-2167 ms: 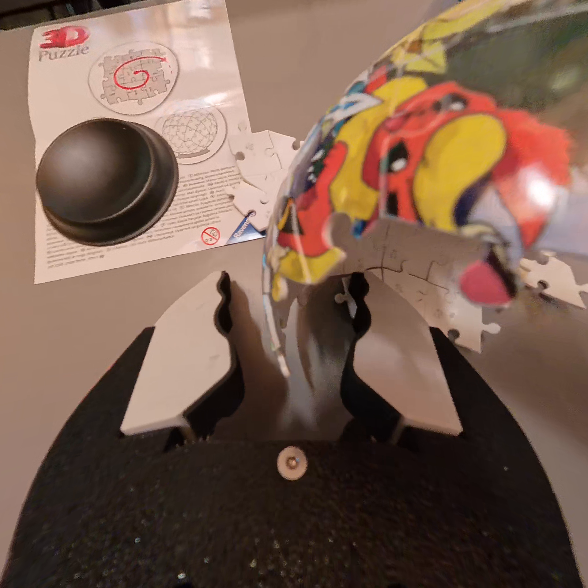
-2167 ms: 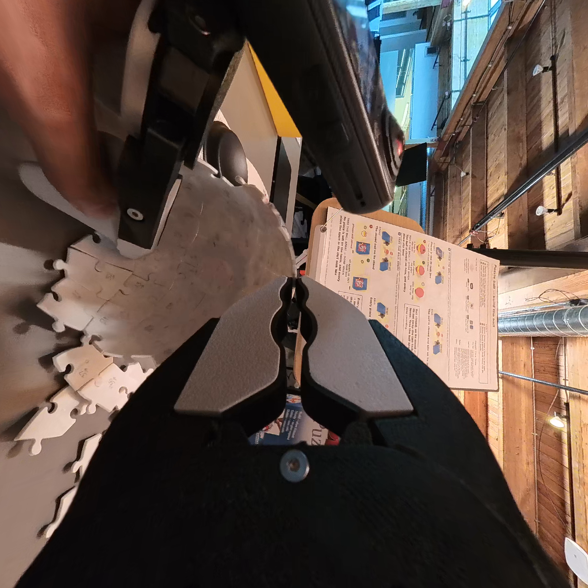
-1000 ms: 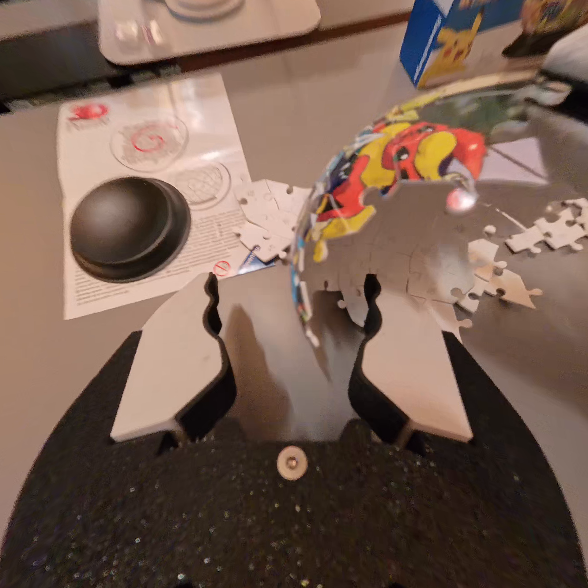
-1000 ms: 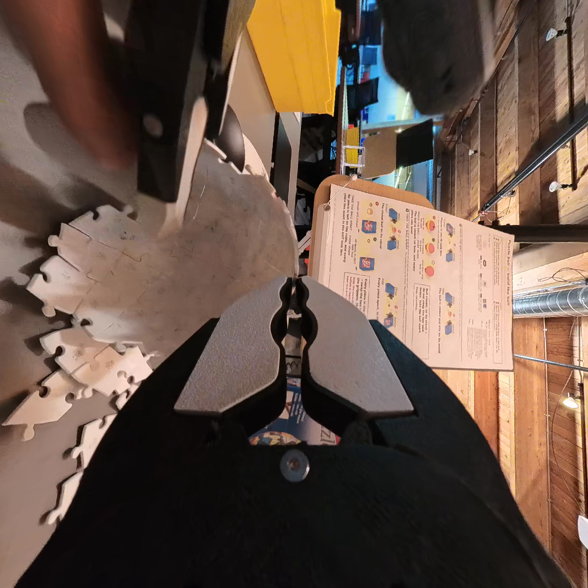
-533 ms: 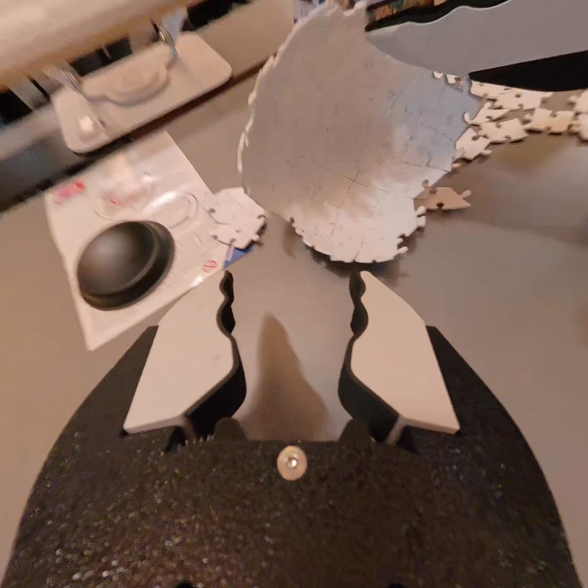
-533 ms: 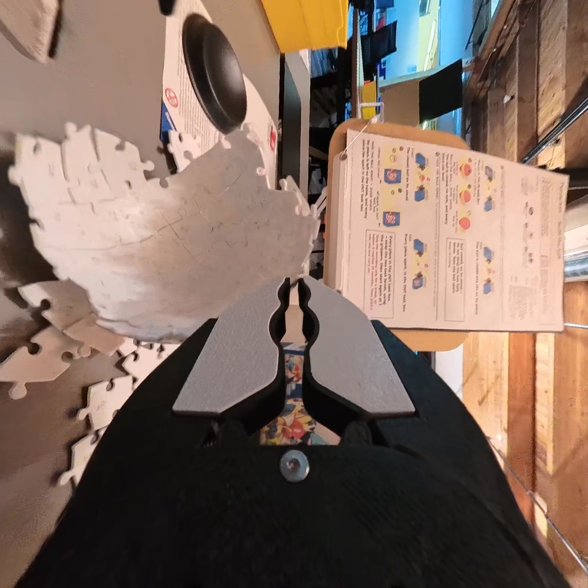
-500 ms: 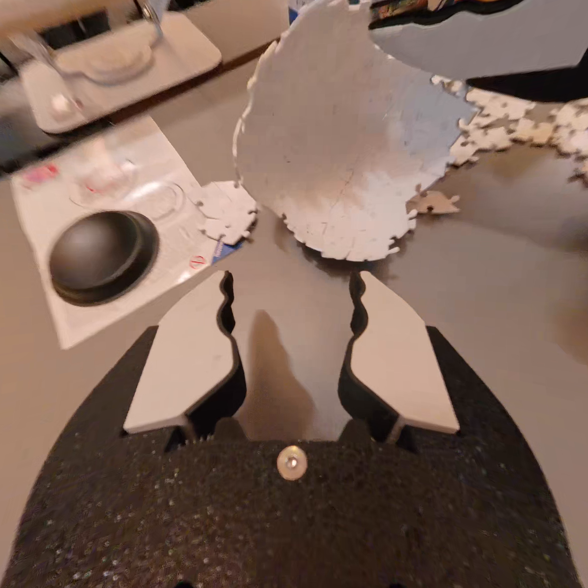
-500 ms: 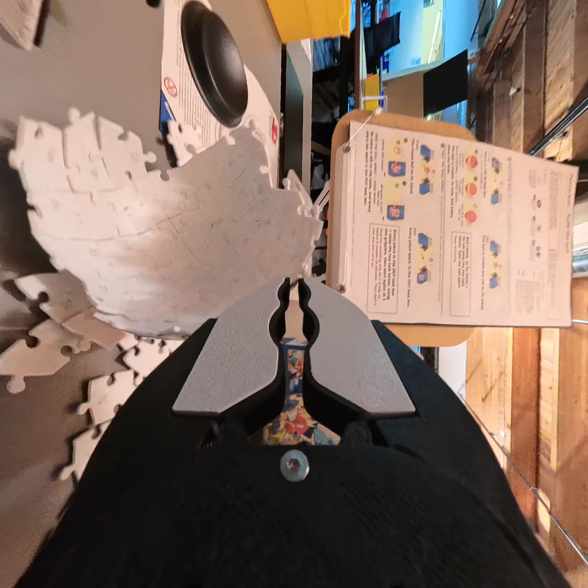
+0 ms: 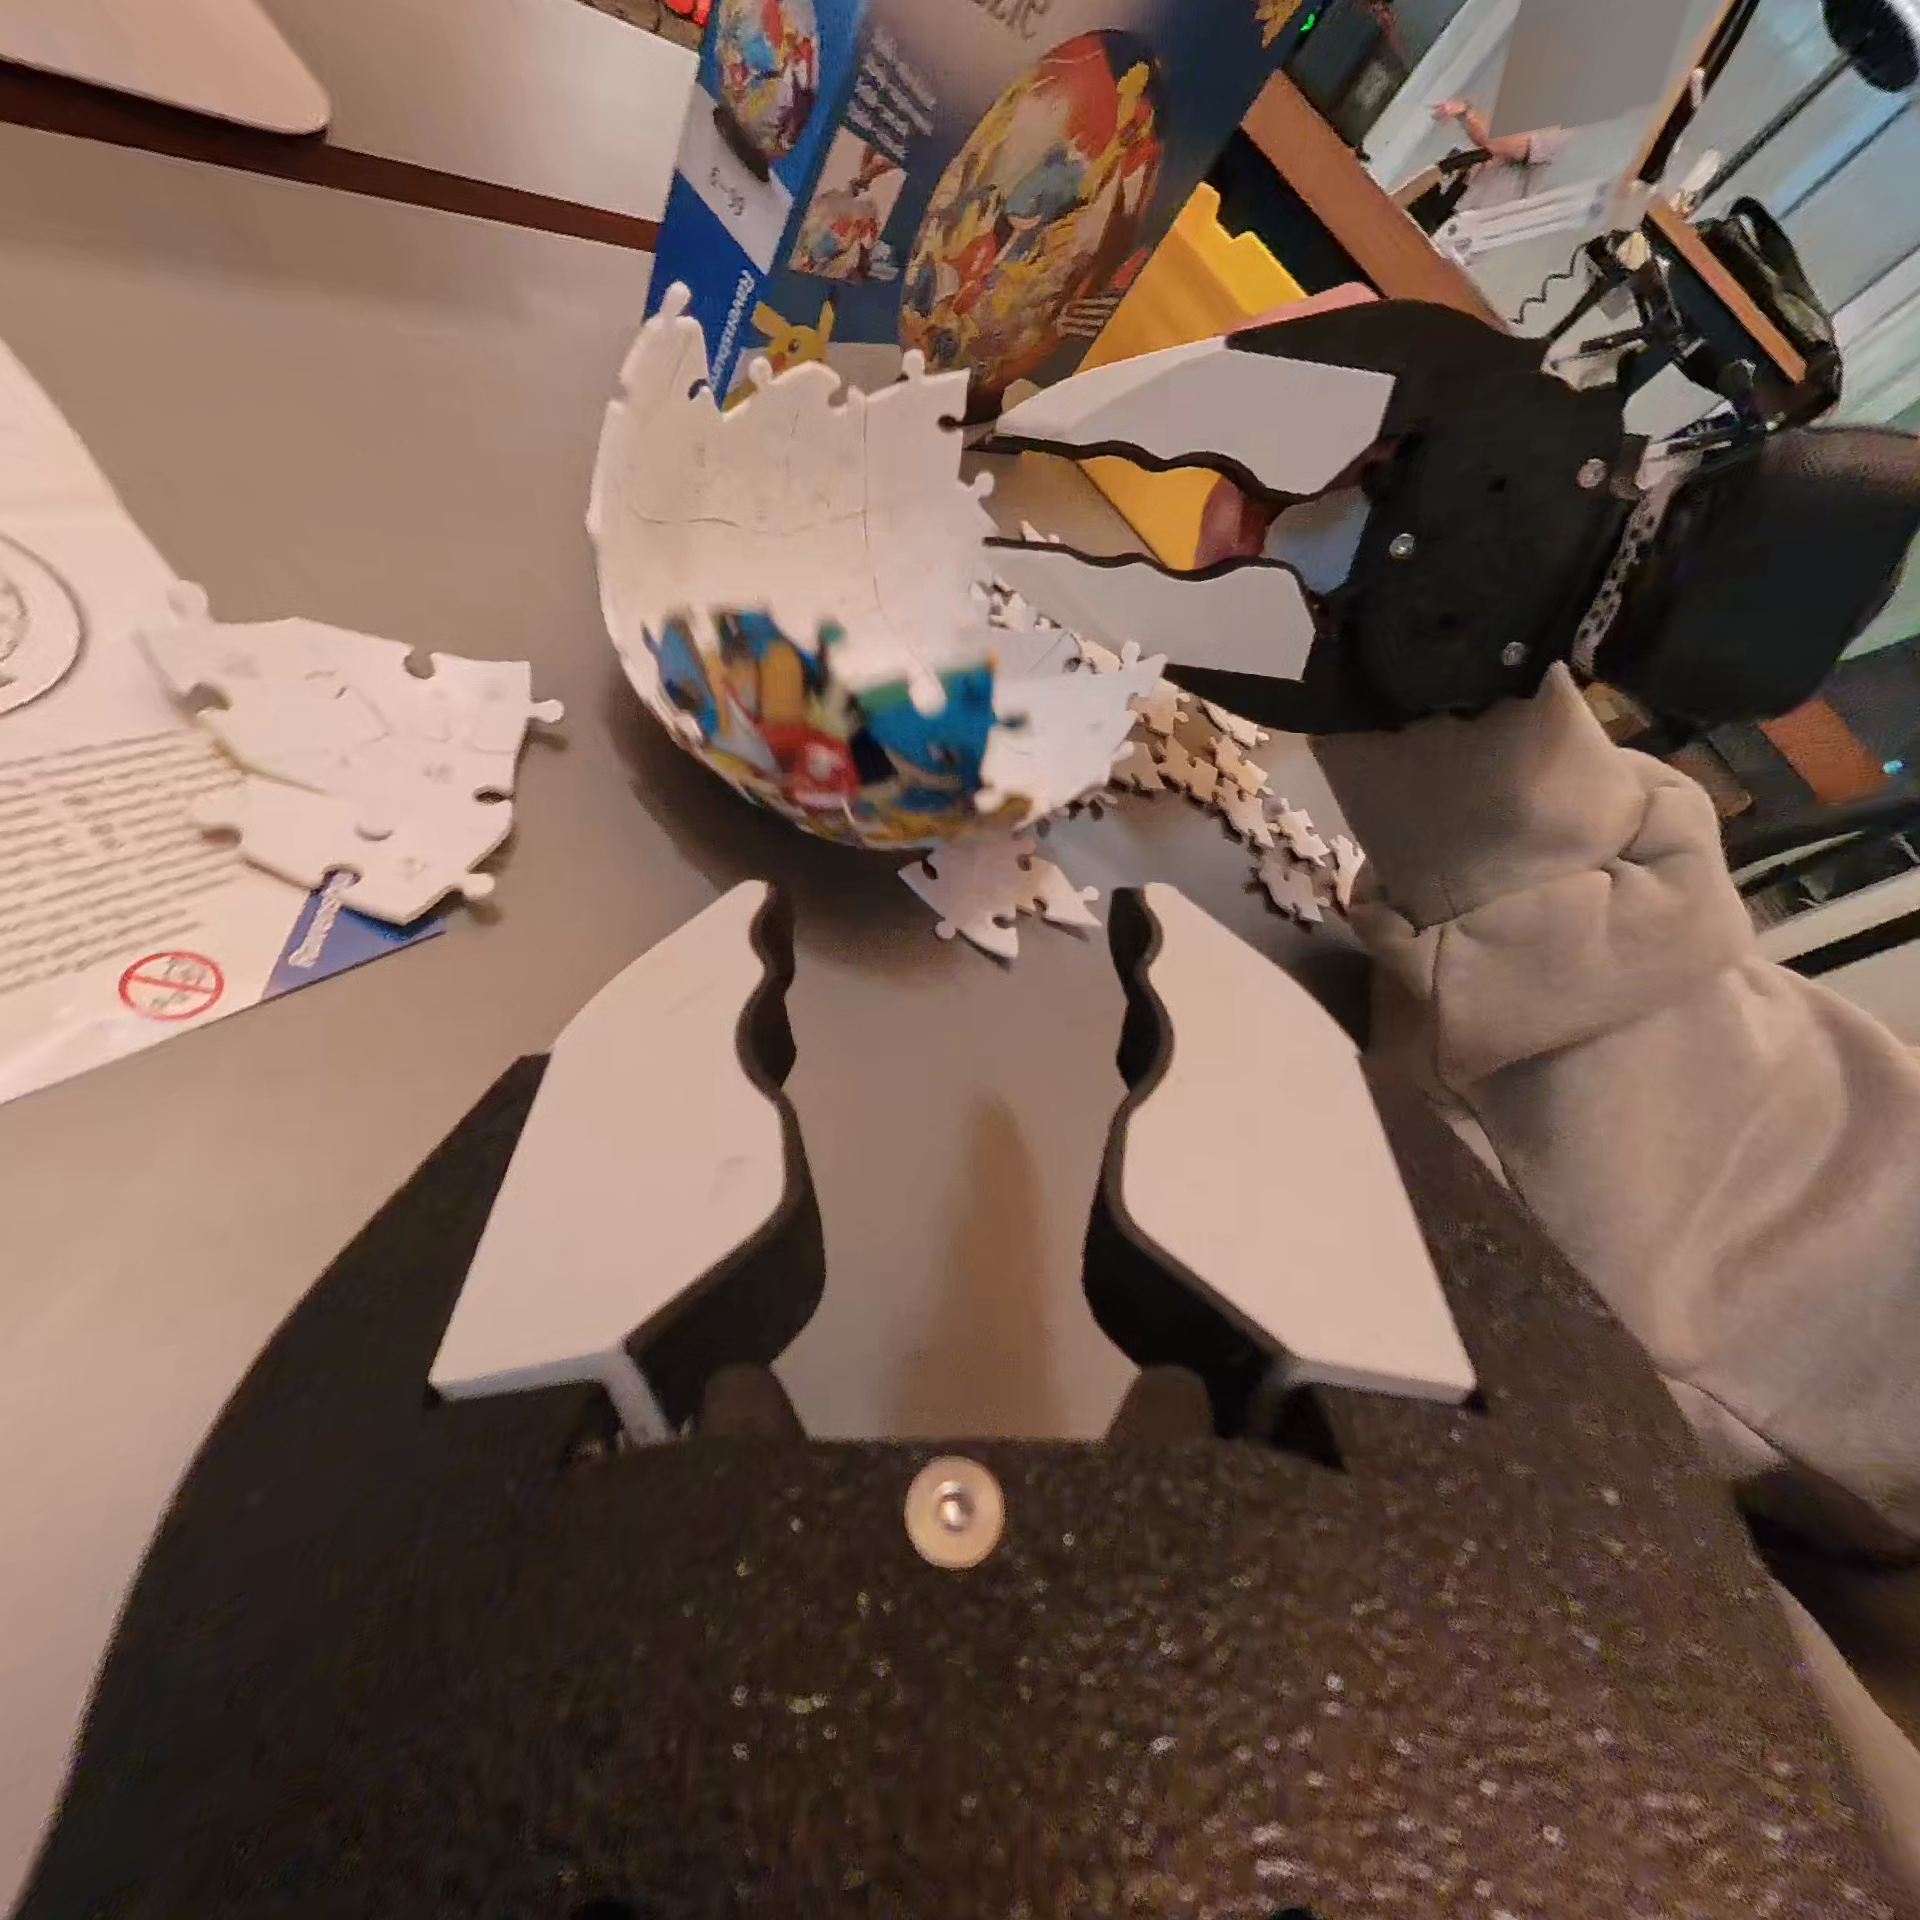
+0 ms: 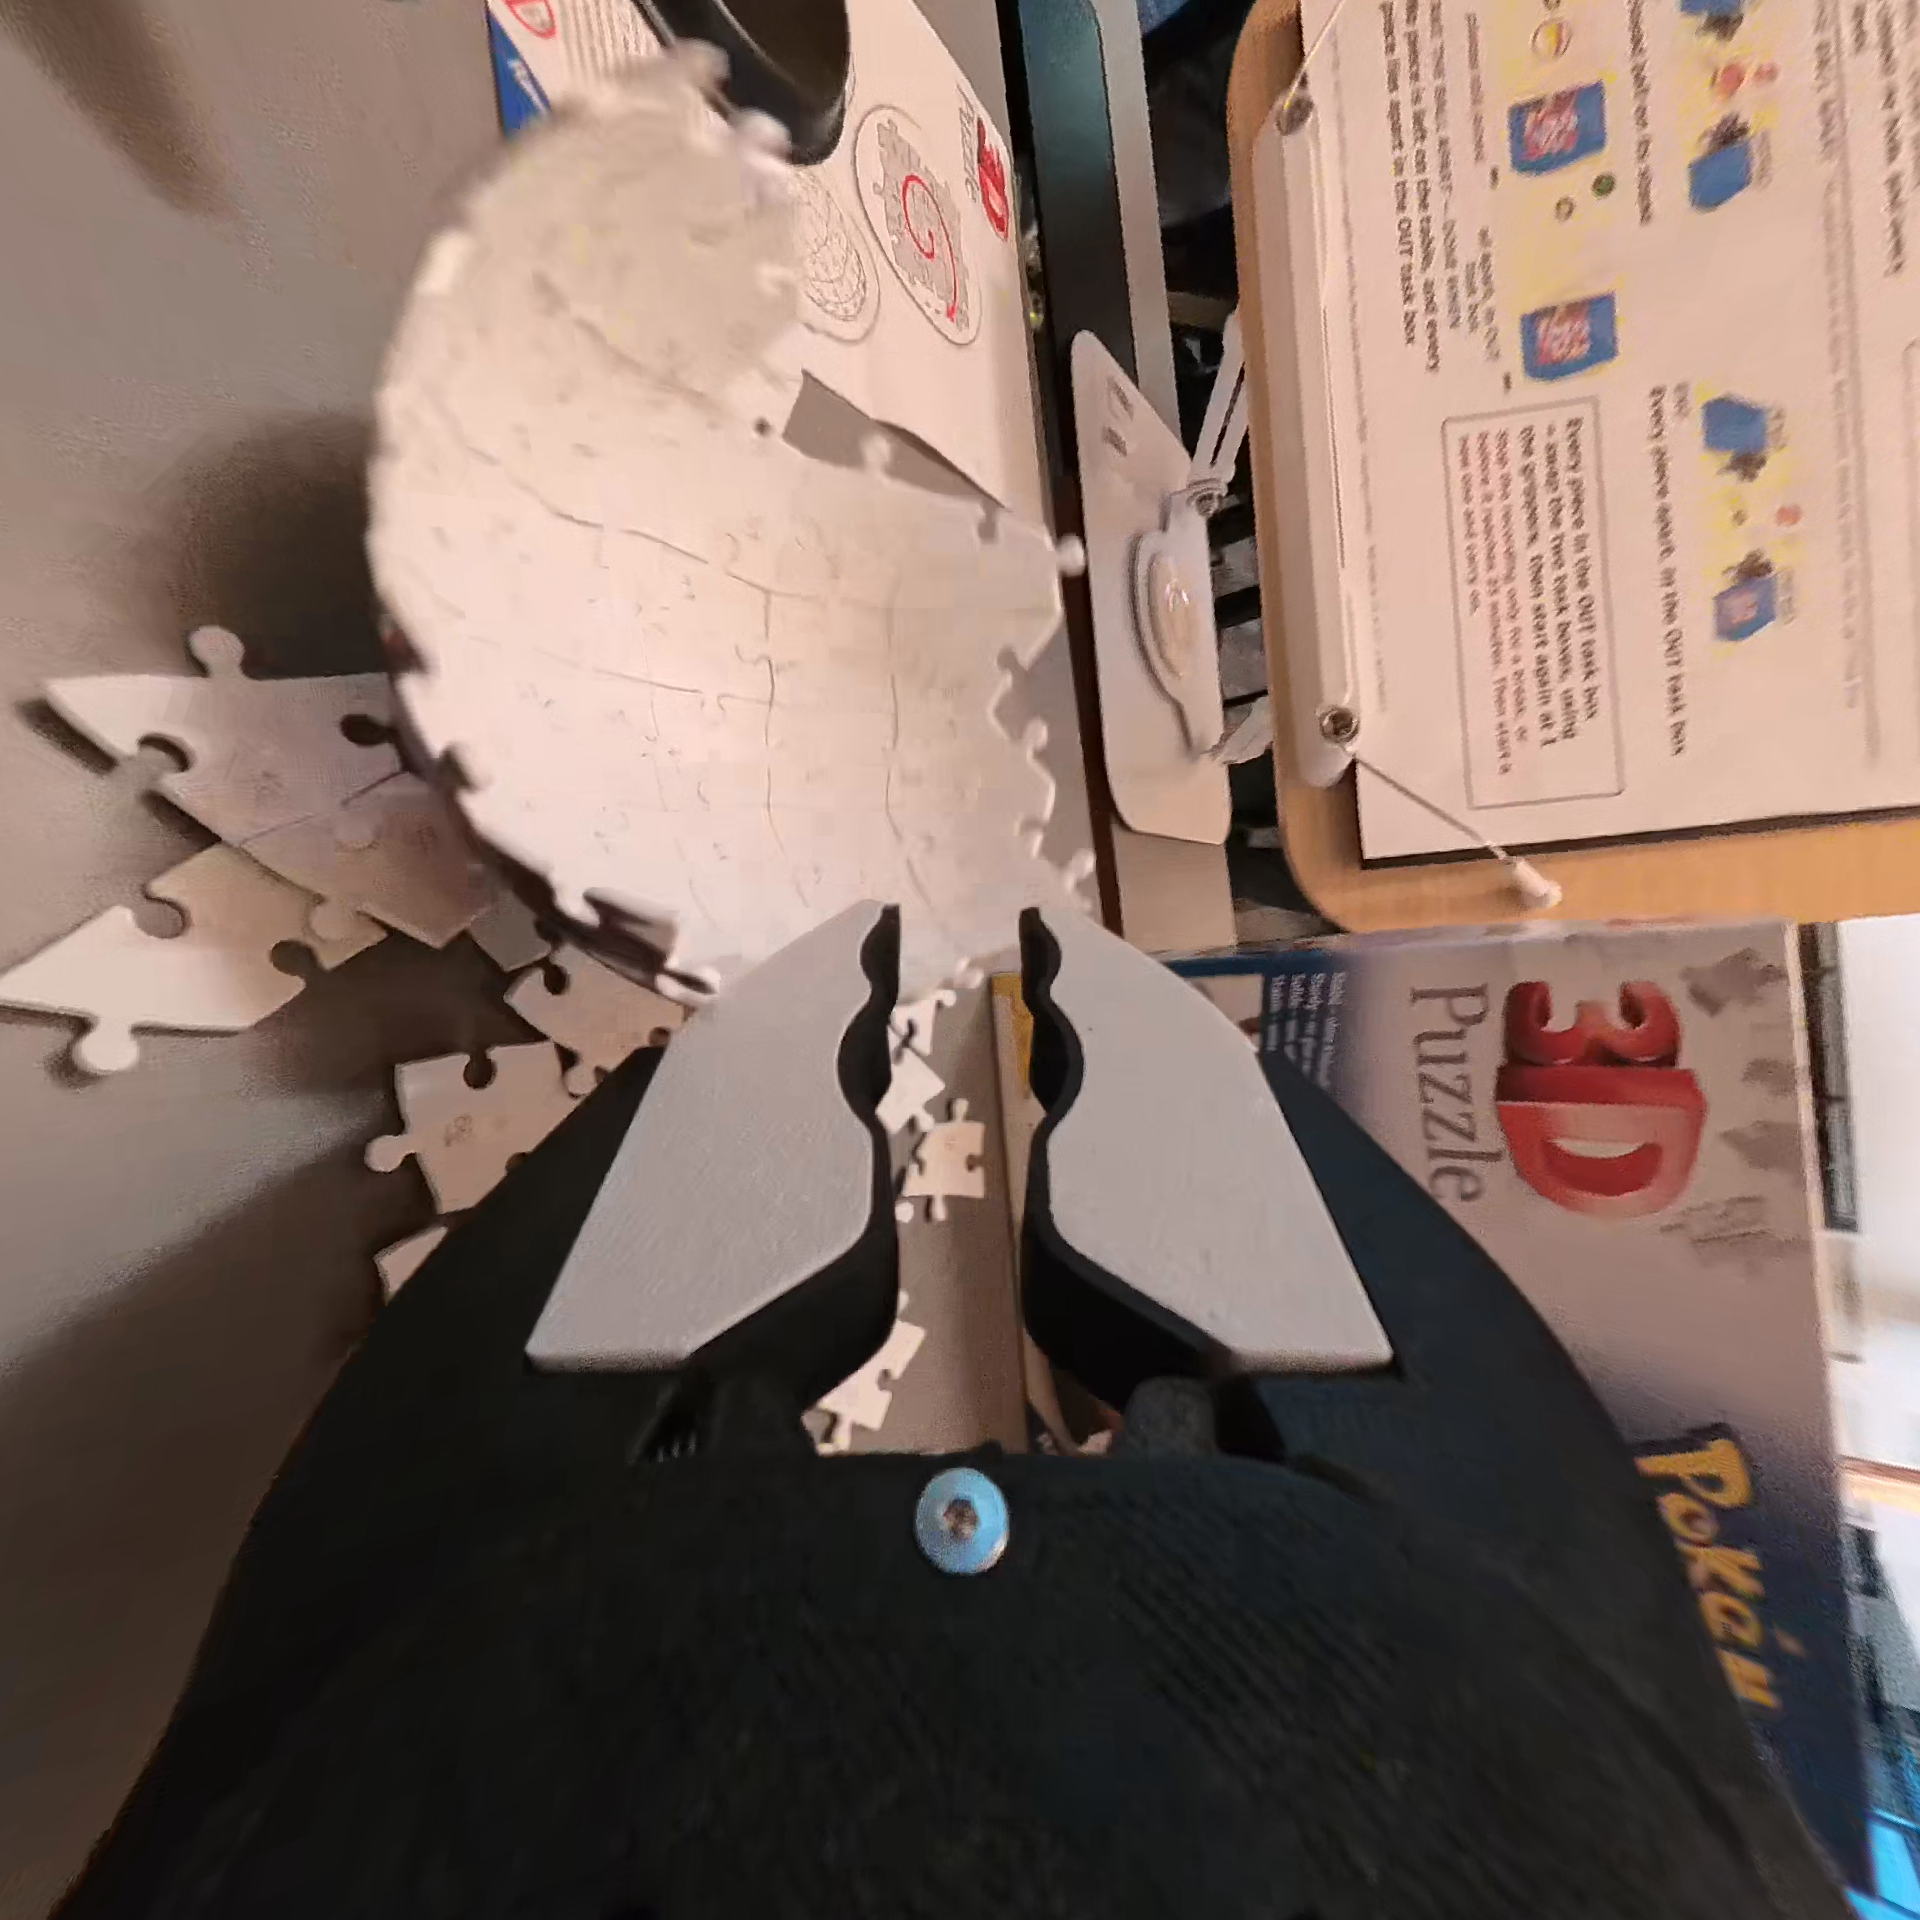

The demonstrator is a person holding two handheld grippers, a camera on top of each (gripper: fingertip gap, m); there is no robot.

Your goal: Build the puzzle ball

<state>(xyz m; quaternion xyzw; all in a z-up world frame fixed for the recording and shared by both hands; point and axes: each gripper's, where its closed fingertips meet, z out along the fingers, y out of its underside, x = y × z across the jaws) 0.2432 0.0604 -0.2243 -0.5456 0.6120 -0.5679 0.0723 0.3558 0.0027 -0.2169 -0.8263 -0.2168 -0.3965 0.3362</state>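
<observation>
The half-built puzzle ball (image 9: pixel 790 582) is an open bowl-shaped shell, white inside and coloured outside. It rests on the grey table (image 9: pixel 364 416), a little blurred. My left gripper (image 9: pixel 948 914) is open and empty, just short of the shell. My right gripper (image 9: pixel 992 488) comes in from the right, jaws a little apart, with the shell's rim at its tips. In the right wrist view the shell (image 10: pixel 675 582) lies just beyond the open right gripper (image 10: pixel 956 925). A flat joined patch of pieces (image 9: pixel 353 748) lies to the left.
Loose white pieces (image 9: pixel 1216 769) lie scattered to the right of the shell and in the right wrist view (image 10: pixel 229 810). The puzzle box (image 9: pixel 935 187) stands behind. An instruction sheet (image 9: pixel 83 790) lies at the left. A clipboard (image 10: pixel 1558 416) stands off the table. One gripper's finger ends stand about 12 centimetres off the other's.
The right gripper was shut on the shell's rim and held it up; it has turned the shell, lowered it to the table and opened. The left gripper stayed open and drew back.
</observation>
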